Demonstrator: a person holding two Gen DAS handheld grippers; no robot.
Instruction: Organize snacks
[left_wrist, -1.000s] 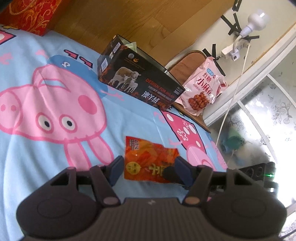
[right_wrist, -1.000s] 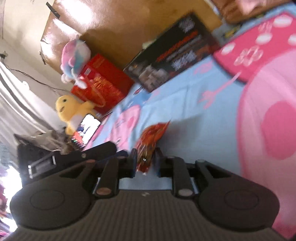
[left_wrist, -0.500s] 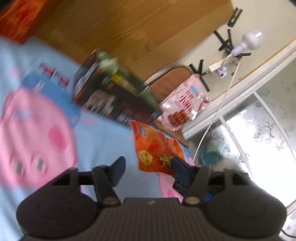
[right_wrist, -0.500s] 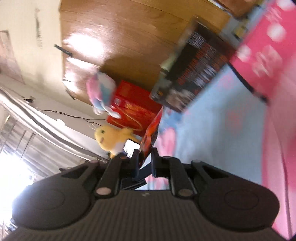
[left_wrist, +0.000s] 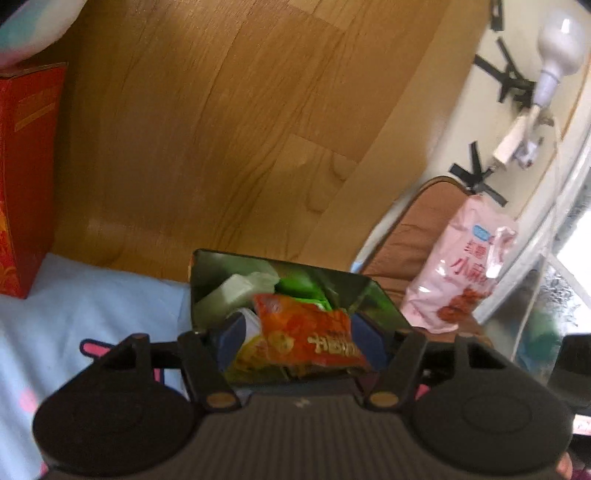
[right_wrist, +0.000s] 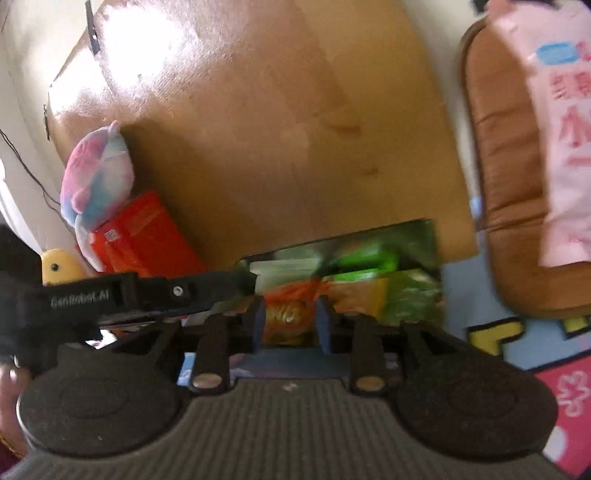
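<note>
Orange snack packet (left_wrist: 306, 332) over open box (left_wrist: 207, 273), between both opening claws, left claw (left_wrist: 297, 341), right claw (right_wrist: 289, 321), neither pressing.

Both tongs sit over the open top of the dark box (left_wrist: 207, 280). Left tongs (left_wrist: 297, 341) opening, orange packet (left_wrist: 306, 336) between them, lying on the box contents; right tongs (right_wrist: 290, 321) opening, same packet beyond the tips, contact unclear in blur. Box looks nearly full: green and white packs (left_wrist: 258, 288) just ahead. Wooden headboard (left_wrist: 221, 129) closes off the far side. Red carton (left_wrist: 26, 177) blocks left; pink bag (left_wrist: 465, 273) right. Blue bedspread (left_wrist: 92, 310) left of the left tongs lies free.
</note>
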